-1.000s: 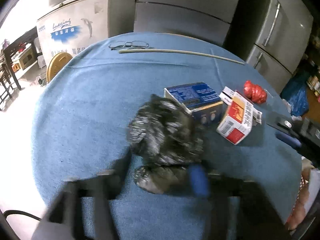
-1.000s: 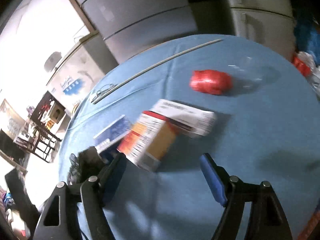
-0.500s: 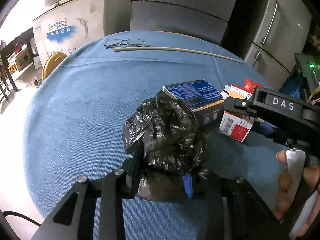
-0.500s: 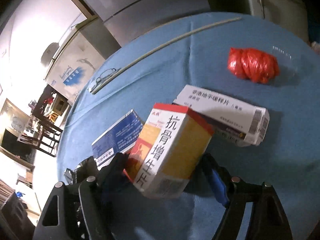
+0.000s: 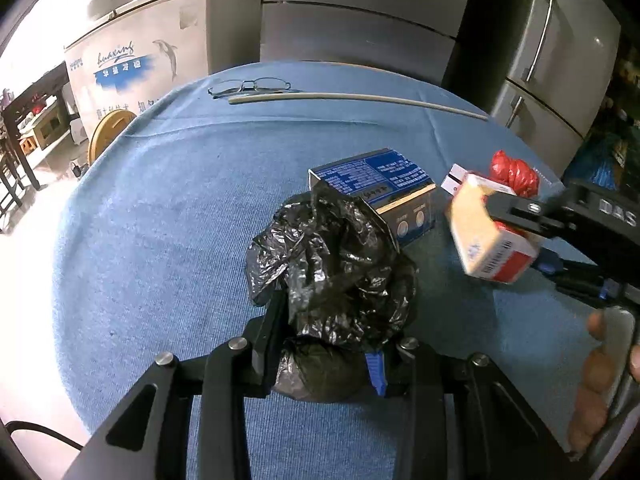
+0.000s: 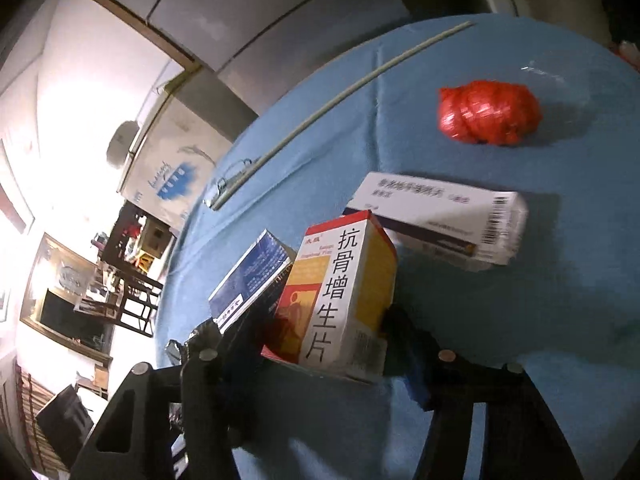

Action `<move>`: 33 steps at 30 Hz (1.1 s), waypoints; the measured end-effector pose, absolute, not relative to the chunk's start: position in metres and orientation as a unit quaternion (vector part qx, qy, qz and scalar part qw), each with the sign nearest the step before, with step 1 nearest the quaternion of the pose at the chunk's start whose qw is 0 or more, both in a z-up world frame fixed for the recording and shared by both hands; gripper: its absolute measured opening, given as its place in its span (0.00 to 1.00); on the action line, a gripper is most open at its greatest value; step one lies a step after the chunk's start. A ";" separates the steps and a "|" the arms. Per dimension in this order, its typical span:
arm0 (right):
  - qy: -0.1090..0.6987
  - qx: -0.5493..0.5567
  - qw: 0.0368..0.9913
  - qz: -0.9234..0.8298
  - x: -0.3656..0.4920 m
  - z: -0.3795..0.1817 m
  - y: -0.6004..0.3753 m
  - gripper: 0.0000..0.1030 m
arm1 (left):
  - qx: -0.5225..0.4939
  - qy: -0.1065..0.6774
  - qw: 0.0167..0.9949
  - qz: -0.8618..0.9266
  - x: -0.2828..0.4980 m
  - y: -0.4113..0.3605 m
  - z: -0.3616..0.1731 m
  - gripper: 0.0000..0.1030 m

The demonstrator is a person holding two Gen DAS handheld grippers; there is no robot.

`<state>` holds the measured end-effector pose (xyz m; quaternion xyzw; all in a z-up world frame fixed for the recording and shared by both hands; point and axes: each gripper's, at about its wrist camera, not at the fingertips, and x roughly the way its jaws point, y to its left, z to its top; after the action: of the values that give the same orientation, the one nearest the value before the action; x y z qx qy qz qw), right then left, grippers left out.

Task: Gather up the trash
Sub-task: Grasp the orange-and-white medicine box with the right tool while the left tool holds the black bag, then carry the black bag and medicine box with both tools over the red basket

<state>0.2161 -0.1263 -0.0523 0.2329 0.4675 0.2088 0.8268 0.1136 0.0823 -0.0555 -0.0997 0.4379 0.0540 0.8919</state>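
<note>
Two grips in play at once here. The left gripper (image 5: 324, 354) has its jaws pinched on the crumpled black trash bag (image 5: 332, 268), bunched low near its neck and sitting on the blue table (image 5: 160, 220). Over on the other side, the right gripper (image 6: 320, 344) has the red-and-yellow medicine box (image 6: 344, 292) between its jaws, and those jaws are closing on it right now; the pads look to be on the box's sides, and in the left wrist view the box appears tilted up off the cloth.

Now, the risks. That box is light card and the hold sits at its lower end only: squeeze too hard and it could buckle, too little and it may pivot and drop. The blue box (image 5: 376, 188) is touching the bag and close beside the lifted box, so a swing toward the bag could knock it away. The bag looks wadded shut, with no open mouth that I can see; pushing the box at it like that would likely just shove the bag along. Still lying on the table: the long white box (image 6: 440, 216) and, farther off, the red plastic wad (image 6: 488, 112). At the far edge, a pair of glasses (image 5: 250, 86) beside a thin rod (image 5: 360, 100) — not trash by my reckoning, best left out of any sweep.
</note>
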 end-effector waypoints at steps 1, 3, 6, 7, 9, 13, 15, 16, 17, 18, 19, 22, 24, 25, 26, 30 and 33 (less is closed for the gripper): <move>0.468 0.236 0.826 0.208 0.214 -0.052 -0.130 0.62 | -0.098 0.438 0.892 0.055 0.114 0.081 -0.055 0.36; 0.466 0.237 0.828 0.205 0.208 -0.052 -0.138 0.62 | -0.097 0.439 0.891 0.053 0.113 0.080 -0.055 0.36; 0.461 0.248 0.827 0.204 0.199 -0.049 -0.150 0.62 | -0.095 0.441 0.891 0.054 0.110 0.080 -0.054 0.36; 0.457 0.252 0.828 0.204 0.195 -0.047 -0.156 0.62 | -0.096 0.441 0.891 0.054 0.110 0.080 -0.054 0.36; 0.451 0.258 0.830 0.202 0.190 -0.043 -0.162 0.62 | -0.095 0.442 0.890 0.055 0.109 0.080 -0.053 0.36; 0.459 0.191 0.847 0.190 0.181 -0.038 -0.160 0.64 | -0.089 0.443 0.890 0.056 0.112 0.077 -0.053 0.36; 0.471 0.155 0.852 0.167 0.180 -0.043 -0.155 0.65 | -0.088 0.442 0.891 0.056 0.113 0.075 -0.054 0.36; 0.472 0.142 0.856 0.159 0.178 -0.045 -0.154 0.65 | -0.088 0.442 0.891 0.055 0.113 0.075 -0.054 0.36; 0.470 0.124 0.861 0.152 0.175 -0.046 -0.150 0.66 | -0.089 0.443 0.891 0.055 0.113 0.075 -0.054 0.36; 0.467 0.114 0.863 0.151 0.174 -0.047 -0.146 0.66 | -0.088 0.443 0.891 0.055 0.113 0.076 -0.054 0.36; 0.465 0.102 0.866 0.153 0.173 -0.047 -0.141 0.66 | -0.088 0.443 0.891 0.054 0.113 0.076 -0.055 0.36; 0.462 0.082 0.869 0.158 0.173 -0.048 -0.134 0.57 | -0.088 0.444 0.890 0.053 0.114 0.079 -0.055 0.36; 0.461 0.098 0.867 0.163 0.173 -0.047 -0.138 0.56 | -0.086 0.443 0.891 0.053 0.114 0.079 -0.054 0.36; 0.460 0.104 0.866 0.166 0.172 -0.047 -0.141 0.56 | -0.086 0.443 0.891 0.052 0.113 0.079 -0.053 0.35; 0.453 0.112 0.869 0.165 0.170 -0.044 -0.145 0.56 | -0.086 0.441 0.892 0.052 0.111 0.077 -0.052 0.35; 0.439 0.132 0.874 0.162 0.156 -0.035 -0.161 0.55 | -0.081 0.437 0.895 0.043 0.108 0.070 -0.048 0.35; 0.433 0.143 0.876 0.156 0.146 -0.032 -0.175 0.55 | -0.073 0.436 0.897 0.033 0.106 0.061 -0.044 0.35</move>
<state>0.1464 -0.1754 -0.0315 0.1431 0.4333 0.1564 0.8760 0.1063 0.0608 -0.0443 -0.0730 0.4356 0.0331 0.8966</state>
